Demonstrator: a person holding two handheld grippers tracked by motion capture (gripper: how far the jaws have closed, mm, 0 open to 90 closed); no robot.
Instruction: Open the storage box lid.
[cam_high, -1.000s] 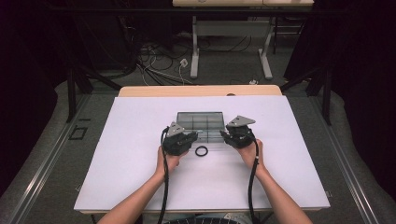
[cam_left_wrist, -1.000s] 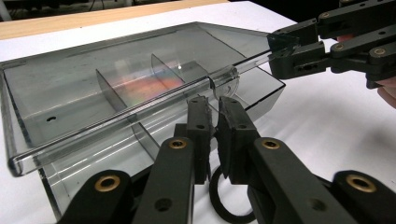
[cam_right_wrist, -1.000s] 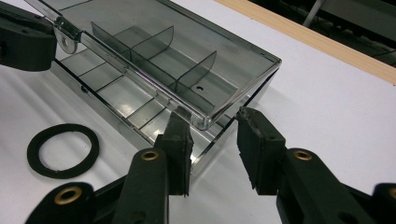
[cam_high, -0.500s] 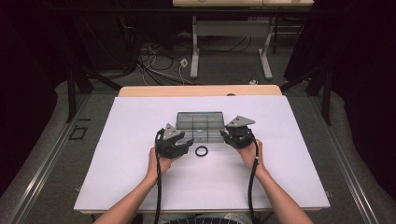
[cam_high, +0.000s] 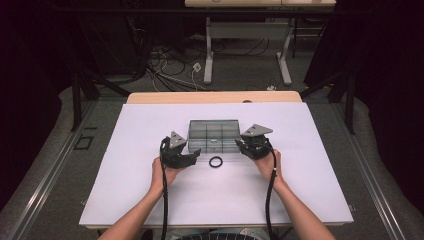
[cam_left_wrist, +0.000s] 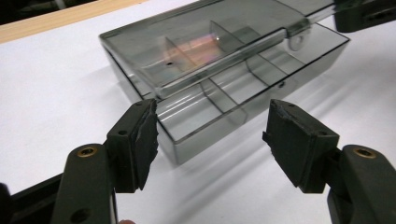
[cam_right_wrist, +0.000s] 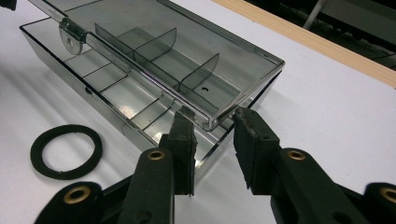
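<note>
One smoke-grey clear compartment box (cam_high: 213, 135) sat mid-table on the white sheet (cam_high: 125, 200), lid ajar, dividers visible, no legible lettering. Left gripper (cam_left_wrist: 210, 140) spread wide at the box's near corner, holding nothing; right gripper (cam_right_wrist: 212, 135) partly closed around the lid's corner, contact uncertain. Black ring (cam_high: 216, 162) lay just before the box.

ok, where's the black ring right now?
High view: the black ring lies flat on the white table, just in front of the clear box, between both grippers, touching neither.
</note>
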